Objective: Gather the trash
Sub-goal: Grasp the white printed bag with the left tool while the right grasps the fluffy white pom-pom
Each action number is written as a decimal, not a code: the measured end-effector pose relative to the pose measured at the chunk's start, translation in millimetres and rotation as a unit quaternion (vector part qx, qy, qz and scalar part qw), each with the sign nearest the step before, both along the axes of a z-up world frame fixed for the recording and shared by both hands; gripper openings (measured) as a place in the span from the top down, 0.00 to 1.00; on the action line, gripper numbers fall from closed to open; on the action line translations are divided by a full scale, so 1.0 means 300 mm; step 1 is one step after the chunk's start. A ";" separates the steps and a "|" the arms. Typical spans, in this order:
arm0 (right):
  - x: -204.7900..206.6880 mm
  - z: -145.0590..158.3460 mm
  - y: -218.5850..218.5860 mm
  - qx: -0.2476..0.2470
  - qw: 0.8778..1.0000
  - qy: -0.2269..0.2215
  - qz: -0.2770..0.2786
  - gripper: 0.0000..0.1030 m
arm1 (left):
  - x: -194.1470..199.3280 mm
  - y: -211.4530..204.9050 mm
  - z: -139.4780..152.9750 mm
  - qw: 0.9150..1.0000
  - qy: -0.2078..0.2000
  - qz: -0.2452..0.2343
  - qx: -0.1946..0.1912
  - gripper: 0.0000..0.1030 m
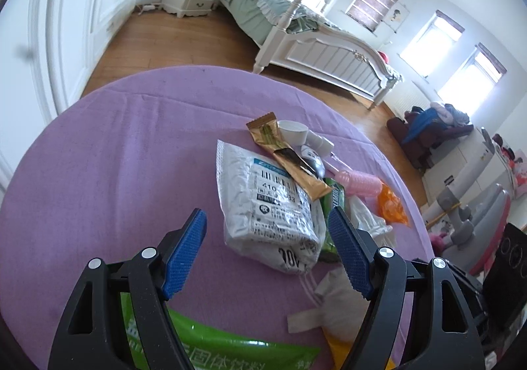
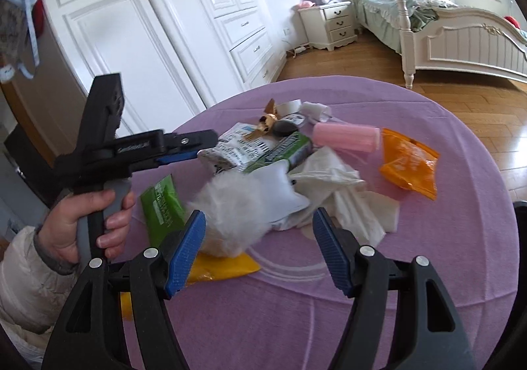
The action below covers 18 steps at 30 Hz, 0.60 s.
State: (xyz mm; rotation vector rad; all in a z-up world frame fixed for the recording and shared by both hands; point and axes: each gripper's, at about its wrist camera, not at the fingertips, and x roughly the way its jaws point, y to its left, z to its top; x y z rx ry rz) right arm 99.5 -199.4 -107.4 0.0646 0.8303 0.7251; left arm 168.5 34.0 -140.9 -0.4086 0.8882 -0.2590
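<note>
The left gripper (image 1: 266,222) hangs with jaws wide apart over the purple table (image 1: 98,172), as does the right gripper (image 2: 258,225), so to bag the trash pile well, close first on the large silver pouch (image 1: 266,202) lying mid-table, well clear of the edges, then the gold wrapper (image 1: 290,159)

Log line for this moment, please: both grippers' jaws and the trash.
left gripper: jaws open, empty, over white mailer bag | right gripper: jaws open, empty, near tissues | trash uncollected on purple tablecloth
</note>
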 end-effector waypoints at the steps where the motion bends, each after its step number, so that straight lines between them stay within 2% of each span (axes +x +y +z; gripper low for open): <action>1: 0.002 -0.003 0.024 -0.008 1.000 0.000 0.006 0.34 | 0.018 -0.005 -0.011 1.000 0.003 -0.004 -0.004 0.27; 3: 0.005 -0.007 0.072 -0.025 1.000 -0.001 0.015 0.29 | 0.042 -0.021 -0.029 1.000 0.005 -0.012 -0.009 0.27; 5: 0.011 -0.017 0.112 -0.045 0.999 -0.002 0.021 0.29 | 0.061 -0.037 -0.041 1.000 0.001 -0.020 -0.009 0.28; 6: 0.013 -0.025 0.124 -0.055 0.998 -0.004 0.020 0.29 | 0.063 -0.045 -0.042 1.000 -0.003 -0.021 -0.003 0.34; 7: 0.020 -0.031 0.135 -0.063 0.998 -0.001 0.021 0.30 | 0.062 -0.050 -0.044 1.000 -0.007 -0.022 0.005 0.36; 8: 0.025 -0.038 0.143 -0.070 0.997 0.001 0.021 0.33 | 0.059 -0.053 -0.050 1.000 -0.007 -0.023 0.009 0.48; 9: 0.029 -0.044 0.148 -0.076 0.997 0.003 0.021 0.43 | 0.055 -0.049 -0.055 1.000 -0.008 -0.022 0.007 0.52; 12: 0.045 -0.052 0.138 -0.065 0.997 0.014 0.029 0.58 | 0.045 -0.035 -0.066 1.000 -0.013 -0.022 0.002 0.60; 18: 0.033 -0.035 0.109 -0.046 0.999 0.004 0.028 0.62 | -0.017 -0.036 -0.021 0.998 -0.049 -0.004 0.027 0.73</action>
